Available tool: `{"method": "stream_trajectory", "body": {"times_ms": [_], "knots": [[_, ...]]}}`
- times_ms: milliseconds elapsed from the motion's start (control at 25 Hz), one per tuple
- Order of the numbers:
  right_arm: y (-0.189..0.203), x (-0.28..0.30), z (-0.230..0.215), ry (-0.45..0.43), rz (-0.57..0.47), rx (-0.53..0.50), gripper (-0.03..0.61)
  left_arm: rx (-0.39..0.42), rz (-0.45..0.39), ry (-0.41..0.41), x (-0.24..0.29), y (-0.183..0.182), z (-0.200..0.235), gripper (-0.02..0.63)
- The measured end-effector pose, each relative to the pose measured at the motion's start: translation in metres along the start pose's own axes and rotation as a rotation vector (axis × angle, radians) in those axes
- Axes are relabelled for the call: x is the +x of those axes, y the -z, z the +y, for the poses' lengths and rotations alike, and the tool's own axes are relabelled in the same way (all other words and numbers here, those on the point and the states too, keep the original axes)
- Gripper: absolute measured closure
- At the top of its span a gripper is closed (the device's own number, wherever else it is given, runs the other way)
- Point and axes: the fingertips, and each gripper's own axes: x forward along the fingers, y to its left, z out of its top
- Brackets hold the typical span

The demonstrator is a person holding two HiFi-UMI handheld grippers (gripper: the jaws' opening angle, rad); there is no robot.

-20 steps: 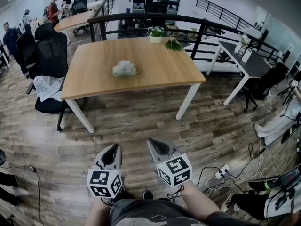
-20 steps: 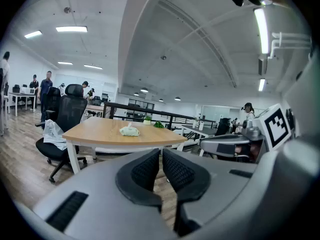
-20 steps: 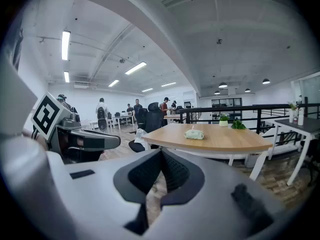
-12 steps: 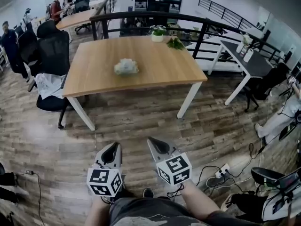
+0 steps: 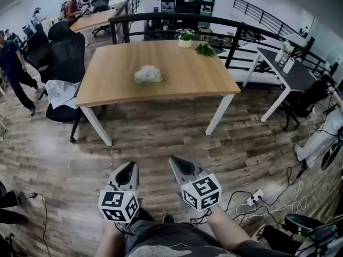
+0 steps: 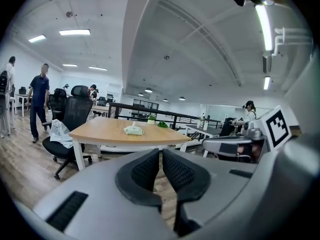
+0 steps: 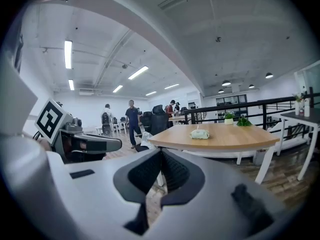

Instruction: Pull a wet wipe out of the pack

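Far ahead on the table point(image 5: 182, 87), well apart from both tools: wet wipe pack point(image 5: 148, 75), long axis roughly left-right. Left gripper point(image 5: 128, 168) and right gripper point(image 5: 177, 163) have jaws together, empty. Pack lies roughly centred between them, neither clearly nearer.

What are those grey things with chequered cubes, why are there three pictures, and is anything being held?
There is no robot here. A person stands holding a two-jawed hand tool in each hand, the left gripper and the right gripper. The patterned cubes belong to the tools. One picture comes from a camera on the person's head, looking down. The other two come from cameras riding on each gripper, looking along its jaws. Ahead stands a wooden table with a pack of wet wipes on it and a potted plant at its far edge. Both pairs of jaws are closed on nothing, and the pack lies well beyond them.
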Motion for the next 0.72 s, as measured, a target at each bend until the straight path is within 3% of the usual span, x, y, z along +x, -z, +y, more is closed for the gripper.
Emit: {"method": "stream_trajectory", "body": {"times_ms": [400,720], "knots": [[0.006,-0.004,-0.017,0.026,-0.02,0.011,0.554,0.001,-0.02,0.006,0.006,-0.006,-0.004,0.578],[0.001,0.033,-0.051,0.089,-0.004,0.001,0.552,-0.004,-0.021,0.058,0.063,-0.02,0.022,0.578]]}}
